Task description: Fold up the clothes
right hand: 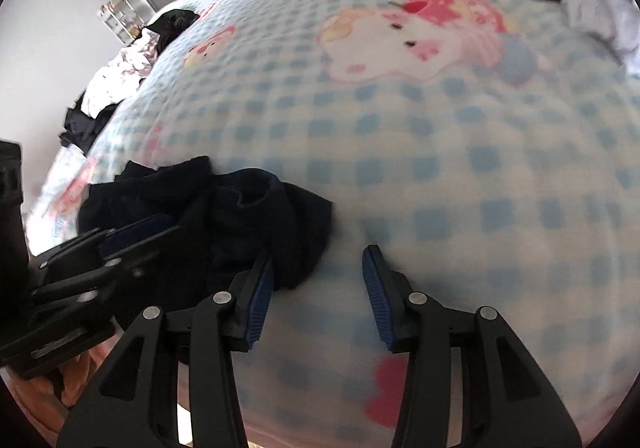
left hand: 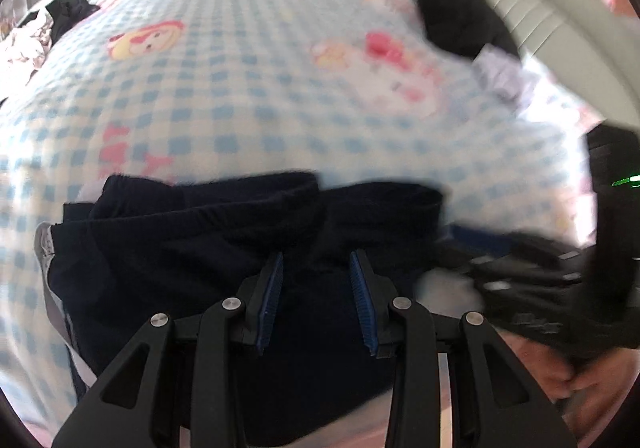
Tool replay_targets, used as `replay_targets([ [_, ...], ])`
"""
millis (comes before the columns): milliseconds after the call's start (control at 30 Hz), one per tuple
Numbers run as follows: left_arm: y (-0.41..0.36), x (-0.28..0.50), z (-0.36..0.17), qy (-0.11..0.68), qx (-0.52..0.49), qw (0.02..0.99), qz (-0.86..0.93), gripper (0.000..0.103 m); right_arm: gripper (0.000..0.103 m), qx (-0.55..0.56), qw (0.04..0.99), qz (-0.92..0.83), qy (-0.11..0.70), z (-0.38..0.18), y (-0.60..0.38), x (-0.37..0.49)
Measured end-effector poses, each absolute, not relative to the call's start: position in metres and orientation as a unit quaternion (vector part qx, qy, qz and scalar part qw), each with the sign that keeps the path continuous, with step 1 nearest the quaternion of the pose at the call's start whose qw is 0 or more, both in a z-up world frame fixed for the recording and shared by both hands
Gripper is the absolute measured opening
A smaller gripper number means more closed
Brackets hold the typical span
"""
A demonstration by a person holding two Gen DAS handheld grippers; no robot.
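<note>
Garment: a dark navy garment (left hand: 224, 248) lies bunched on the bed's checked blanket (left hand: 248, 95), just ahead of and under the left gripper (left hand: 316, 300); in the right wrist view it sits to the left of the right gripper (right hand: 318, 296).
Progress: it looks partly gathered into thick layers, not yet a flat, squared fold; smoothing and a last fold seem left.
Left fingers: spread apart over the cloth, pads (left hand: 272, 296) not pressing on it; whether they touch it I cannot tell.
Right fingers: spread, bare blanket between them; the left pad (right hand: 260, 300) stands just beside the garment's edge.
Edges: a waistband-like hem runs along the far side of the pile.
Other clothes: a black piece (left hand: 460, 19) and a white piece (left hand: 504, 75) far ahead to the right; a heap (right hand: 116, 87) far left.
Open room: wide blanket ahead of both grippers.
</note>
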State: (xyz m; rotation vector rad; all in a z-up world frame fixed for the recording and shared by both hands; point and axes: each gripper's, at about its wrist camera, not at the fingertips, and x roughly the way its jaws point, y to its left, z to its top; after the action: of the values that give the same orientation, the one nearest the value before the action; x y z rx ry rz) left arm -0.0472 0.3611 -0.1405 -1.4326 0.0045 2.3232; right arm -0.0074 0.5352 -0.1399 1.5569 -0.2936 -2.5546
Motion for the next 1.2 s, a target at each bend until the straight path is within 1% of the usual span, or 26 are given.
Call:
replay_targets([
  [67,0.360,-0.046,-0.137,-0.003,-0.509,0.209,0.835,0.036,0.051,0.518,0.046,-0.851,-0.074,-0.140,0.538,-0.003],
  [133,0.357,-0.044,-0.128,-0.017,-0.494,0.219,0.841,0.036,0.045,0.514,0.022,-0.855,-0.072,-0.137,0.546,-0.001],
  [167,0.355,-0.043,-0.124,-0.026,-0.487,0.224,0.844,0.036,0.045,0.507,0.015,-0.859,-0.074,-0.133,0.549,0.000],
  [267,0.345,-0.040,-0.110,-0.058,-0.472,0.233,0.848,0.036,0.046,0.474,0.031,-0.871,-0.127,-0.118,0.560,0.003],
  [367,0.334,-0.039,-0.101,-0.075,-0.465,0.241,0.849,0.036,0.048,0.469,0.096,-0.853,-0.207,-0.120,0.565,-0.001],
  [433,0.330,-0.039,-0.105,-0.067,-0.474,0.242,0.844,0.036,0.050,0.476,0.117,-0.843,-0.222,-0.127,0.557,-0.007],
  [500,0.332,-0.042,-0.116,-0.057,-0.491,0.243,0.835,0.037,0.050,0.487,0.117,-0.840,-0.209,-0.135,0.545,-0.014],
  [567,0.338,-0.047,-0.134,-0.047,-0.509,0.254,0.821,0.037,0.050,0.499,0.103,-0.843,-0.173,-0.141,0.537,-0.019],
  [667,0.353,-0.051,-0.151,-0.011,-0.522,0.258,0.813,0.037,0.047,0.505,0.073,-0.849,-0.137,-0.144,0.533,-0.021],
  [733,0.363,-0.055,-0.149,-0.004,-0.521,0.272,0.809,0.040,0.047,0.501,0.048,-0.856,-0.121,-0.142,0.535,-0.019],
  [767,0.367,-0.057,-0.148,-0.003,-0.522,0.280,0.805,0.044,0.047,0.494,0.034,-0.861,-0.119,-0.139,0.539,-0.017],
  [867,0.370,-0.056,-0.138,-0.004,-0.515,0.291,0.806,0.045,0.046,0.459,-0.012,-0.881,-0.113,-0.124,0.550,-0.008],
  [933,0.355,-0.045,-0.124,-0.030,-0.497,0.286,0.819,0.045,0.047,0.427,-0.020,-0.895,-0.129,-0.113,0.554,-0.002],
  [967,0.346,-0.039,-0.118,-0.041,-0.486,0.278,0.827,0.047,0.047,0.413,-0.013,-0.899,-0.142,-0.107,0.557,0.001],
  [1067,0.303,-0.018,-0.106,-0.068,-0.455,0.218,0.861,0.047,0.047,0.393,0.074,-0.898,-0.185,-0.097,0.544,0.002],
  [1133,0.267,-0.007,-0.106,-0.091,-0.451,0.176,0.870,0.047,0.048,0.400,0.129,-0.889,-0.182,-0.097,0.523,0.002],
  [1200,0.241,-0.003,-0.111,-0.105,-0.455,0.155,0.870,0.047,0.049,0.422,0.155,-0.878,-0.163,-0.103,0.499,0.001],
])
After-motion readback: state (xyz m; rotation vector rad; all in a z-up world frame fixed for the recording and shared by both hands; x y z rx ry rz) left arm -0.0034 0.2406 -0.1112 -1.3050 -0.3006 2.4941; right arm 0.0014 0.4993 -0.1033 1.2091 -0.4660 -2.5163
